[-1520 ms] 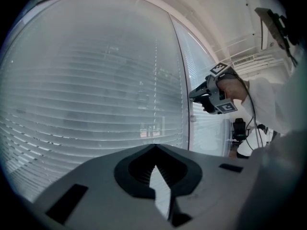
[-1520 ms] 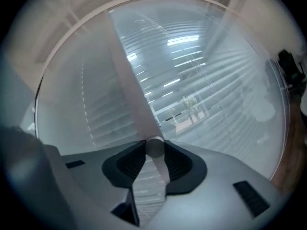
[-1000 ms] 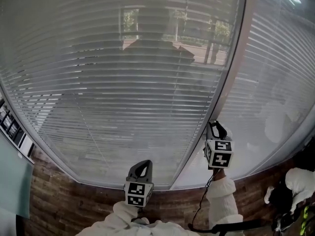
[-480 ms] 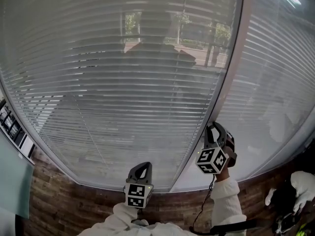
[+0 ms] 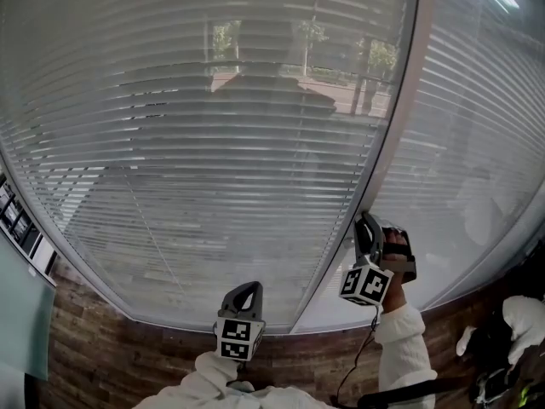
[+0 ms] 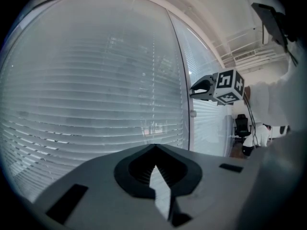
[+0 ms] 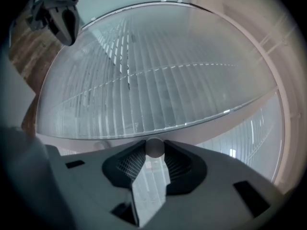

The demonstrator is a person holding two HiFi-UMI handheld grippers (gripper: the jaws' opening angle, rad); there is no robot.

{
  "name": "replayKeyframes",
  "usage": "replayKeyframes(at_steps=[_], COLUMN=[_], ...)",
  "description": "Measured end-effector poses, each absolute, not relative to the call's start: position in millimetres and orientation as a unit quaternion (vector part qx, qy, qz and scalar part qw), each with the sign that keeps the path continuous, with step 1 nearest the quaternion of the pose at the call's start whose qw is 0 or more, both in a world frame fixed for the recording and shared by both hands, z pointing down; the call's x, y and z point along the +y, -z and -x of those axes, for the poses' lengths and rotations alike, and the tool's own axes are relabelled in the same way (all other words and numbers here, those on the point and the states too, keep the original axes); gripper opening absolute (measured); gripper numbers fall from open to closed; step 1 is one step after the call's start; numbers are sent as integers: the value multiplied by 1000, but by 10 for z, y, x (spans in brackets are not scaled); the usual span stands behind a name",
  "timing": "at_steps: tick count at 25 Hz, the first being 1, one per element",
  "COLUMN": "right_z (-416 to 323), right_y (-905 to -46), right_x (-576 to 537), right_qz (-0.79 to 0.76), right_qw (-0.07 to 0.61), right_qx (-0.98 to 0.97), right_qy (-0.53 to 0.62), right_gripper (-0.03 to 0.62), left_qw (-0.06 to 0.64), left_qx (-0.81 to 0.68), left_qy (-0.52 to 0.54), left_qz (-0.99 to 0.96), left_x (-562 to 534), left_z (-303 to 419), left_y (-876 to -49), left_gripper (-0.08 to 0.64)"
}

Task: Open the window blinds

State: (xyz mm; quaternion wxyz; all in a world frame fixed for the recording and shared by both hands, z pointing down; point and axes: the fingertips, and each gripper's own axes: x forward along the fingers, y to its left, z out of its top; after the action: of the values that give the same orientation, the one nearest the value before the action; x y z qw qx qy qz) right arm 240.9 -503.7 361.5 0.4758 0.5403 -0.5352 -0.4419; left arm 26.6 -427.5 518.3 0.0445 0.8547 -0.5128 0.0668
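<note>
Fig.: My R gripper [image 5: 368, 228], tilted sideways, clamps the small round blind knob [image 7: 154, 147] on the frame post [image 5: 393, 135] betw. two panes. Its jaws stand partway closed, one pad on each side of the knob. The window blinds [image 5: 213, 143] hang behind the large pane left of the post; slats horiz., trees and street faintly visible through the upper rows. My L gripper [image 5: 245, 288] sits low near the sill, jaws together, nothing betw. them, above the brick-pattern wall [image 5: 119, 360].
</note>
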Motion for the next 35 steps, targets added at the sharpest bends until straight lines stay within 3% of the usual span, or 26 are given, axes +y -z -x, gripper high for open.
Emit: replayKeyframes(at_steps=[5,7,9,12,15,17,19,25,35], right_z=[-2401,-2401,-2437,-2560,-2677,-2796,-2921,-2775,-2759], right_y=[-3650,-3641,-3629,-3674,-3612,-3571,-3624,-3686,-3638], right_x=[-5027,-5029,-5021,-4976,-4909,-4873,-4889,-5030,-5081], right_qz=[-473,-479,-537,-622,-595,-529,-491,-439,-471], right_qw=[534,513,443,264,-66,-278,-394,-472,-448], right_qx=[-472,-491,-561,-707,-790,-736,-660,-589,-590], right_qy=[518,516,447,209,-134,-319,-410,-488,-479], right_gripper=[129,129,130,212,236,236,236,235,133], left_qw=[41,43,43,44,45,43,43,32,46], left_qx=[-508,-506,-502,-497,-492,-487,-480,-472,-488], left_qy=[-70,-71,-71,-77,-80,-81,-83,-86,-83], left_qz=[-857,-859,-861,-863,-866,-869,-872,-877,-868], left_x=[-4299,-4304,-4303,-4297,-4307,-4310,-4309,-4306,-4399], left_z=[-304,-330,-358,-385,-422,-466,-515,-568,-368], left_y=[-5209,-5204,-5201,-5230,-5238,-5255,-5287,-5275,-5343], left_gripper=[0,0,0,0,0,0,0,0,0])
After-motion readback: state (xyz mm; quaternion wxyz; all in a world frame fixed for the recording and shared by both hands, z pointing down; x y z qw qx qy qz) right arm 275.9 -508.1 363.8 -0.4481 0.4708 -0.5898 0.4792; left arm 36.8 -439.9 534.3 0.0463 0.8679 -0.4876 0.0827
